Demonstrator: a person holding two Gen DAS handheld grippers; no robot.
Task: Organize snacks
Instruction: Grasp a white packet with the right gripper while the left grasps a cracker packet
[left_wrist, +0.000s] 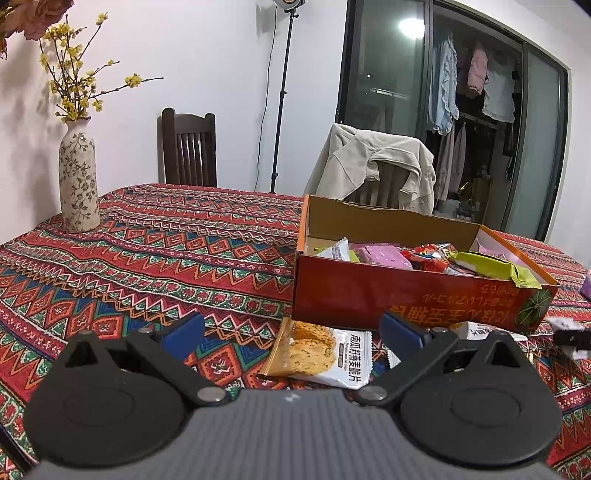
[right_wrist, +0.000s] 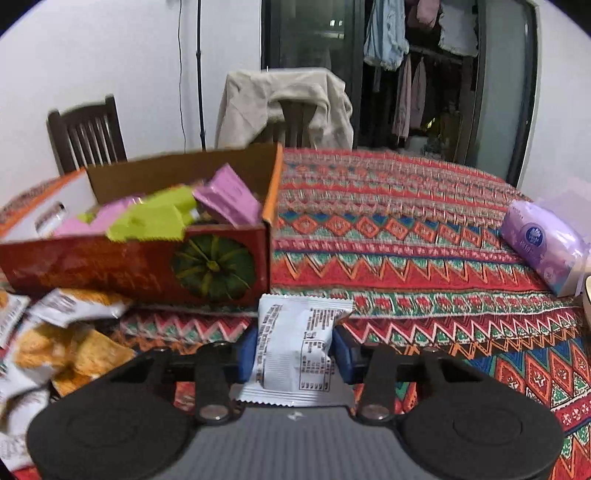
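The right gripper pinches a white snack packet just before the snack box; the slick wrapper could slip free in the lift. The left gripper hangs open above a biscuit packet. A patterned cloth covers the table; chairs stand behind.

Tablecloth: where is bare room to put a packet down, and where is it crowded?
Bare tablecloth lies between the vase and the box, and between box and purple tissue pack. In front of the box, loose snack packets crowd it.
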